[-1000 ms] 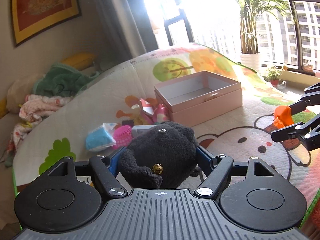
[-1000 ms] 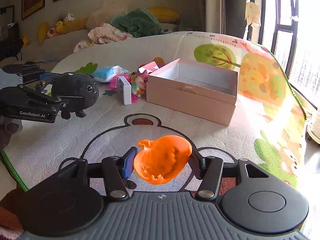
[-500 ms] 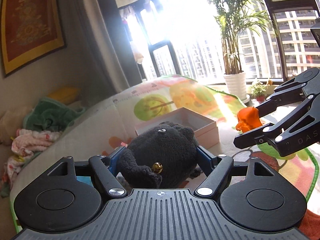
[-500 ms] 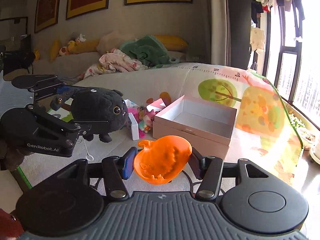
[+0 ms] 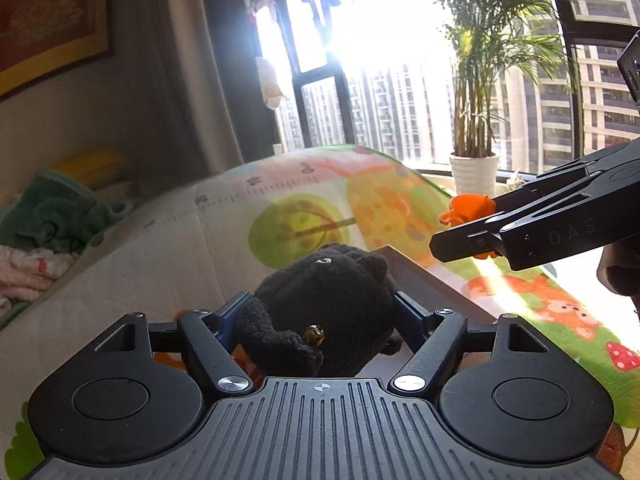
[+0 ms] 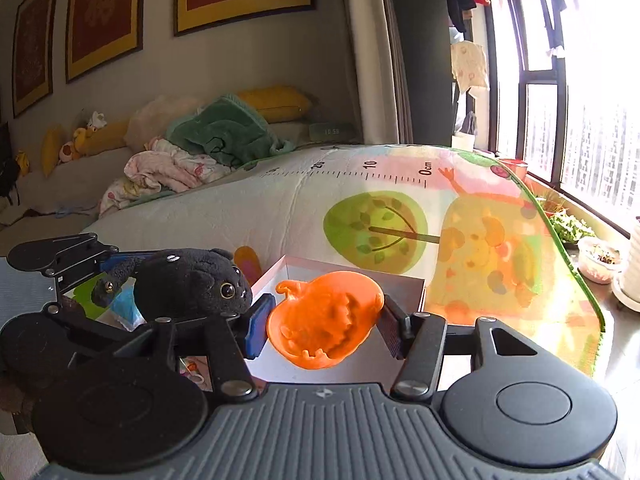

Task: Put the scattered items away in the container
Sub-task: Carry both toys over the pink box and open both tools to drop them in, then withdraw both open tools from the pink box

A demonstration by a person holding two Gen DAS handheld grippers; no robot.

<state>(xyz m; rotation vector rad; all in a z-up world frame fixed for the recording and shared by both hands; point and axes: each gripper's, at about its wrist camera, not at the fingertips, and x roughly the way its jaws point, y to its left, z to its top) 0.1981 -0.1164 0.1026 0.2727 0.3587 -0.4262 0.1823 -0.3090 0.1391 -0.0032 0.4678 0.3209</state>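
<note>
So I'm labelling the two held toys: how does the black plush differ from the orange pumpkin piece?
The fuzzy black plush animal is soft fabric with a shiny eye; the orange pumpkin-shaped plastic piece is hard, glossy and hollowed like a shell. The plush is bulky and rounded, the pumpkin piece thinner. The left gripper holds the plush, the right gripper the pumpkin piece. Both are clamped between fingers, near the open pink box.

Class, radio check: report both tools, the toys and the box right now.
Left tool shut on black plush cat. Right tool shut on orange plastic pumpkin. Both above open pink cardboard box. Nothing blocking.
</note>
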